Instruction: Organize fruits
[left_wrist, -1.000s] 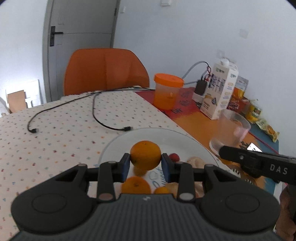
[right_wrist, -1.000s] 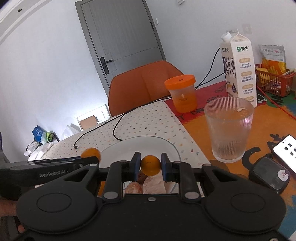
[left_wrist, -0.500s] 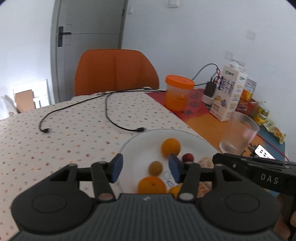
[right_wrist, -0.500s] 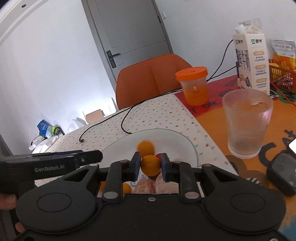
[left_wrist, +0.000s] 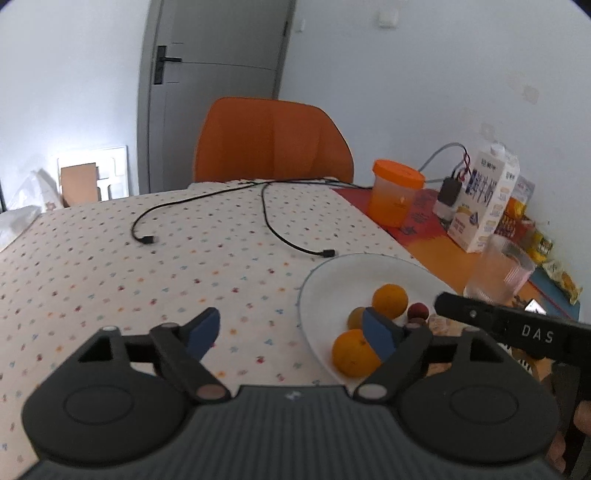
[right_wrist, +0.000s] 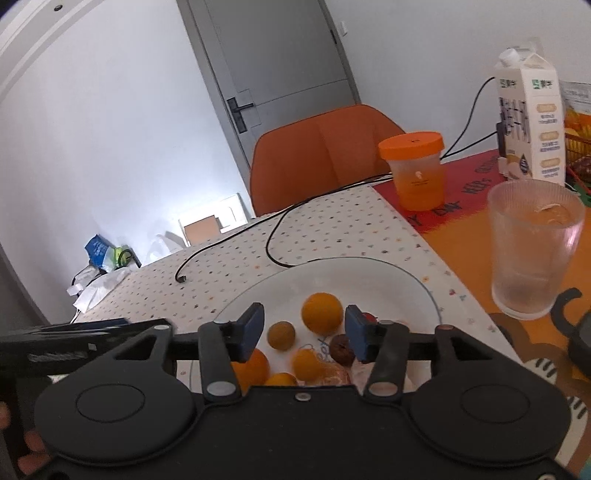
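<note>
A white plate (right_wrist: 388, 275) sits near the table's right side; it also shows in the left wrist view (left_wrist: 343, 273). On it lie several oranges, the farthest one (right_wrist: 321, 313) (left_wrist: 389, 301), a brownish round fruit (right_wrist: 281, 335), a dark red fruit (right_wrist: 340, 349) (left_wrist: 417, 309) and a nearer orange (left_wrist: 352, 352). My right gripper (right_wrist: 304, 332) is open and empty just above the plate's near half. My left gripper (left_wrist: 291, 332) is open and empty over the dotted tablecloth at the plate's left rim.
A ribbed glass (right_wrist: 532, 247) stands right of the plate. An orange-lidded jar (right_wrist: 415, 170) and a milk carton (right_wrist: 530, 118) stand behind it. Black cables (left_wrist: 273, 218) lie on the cloth. An orange chair (left_wrist: 271, 140) is at the far edge.
Both grippers opened and let go of their oranges, which now lie on the plate. My left gripper moved left off the plate.
</note>
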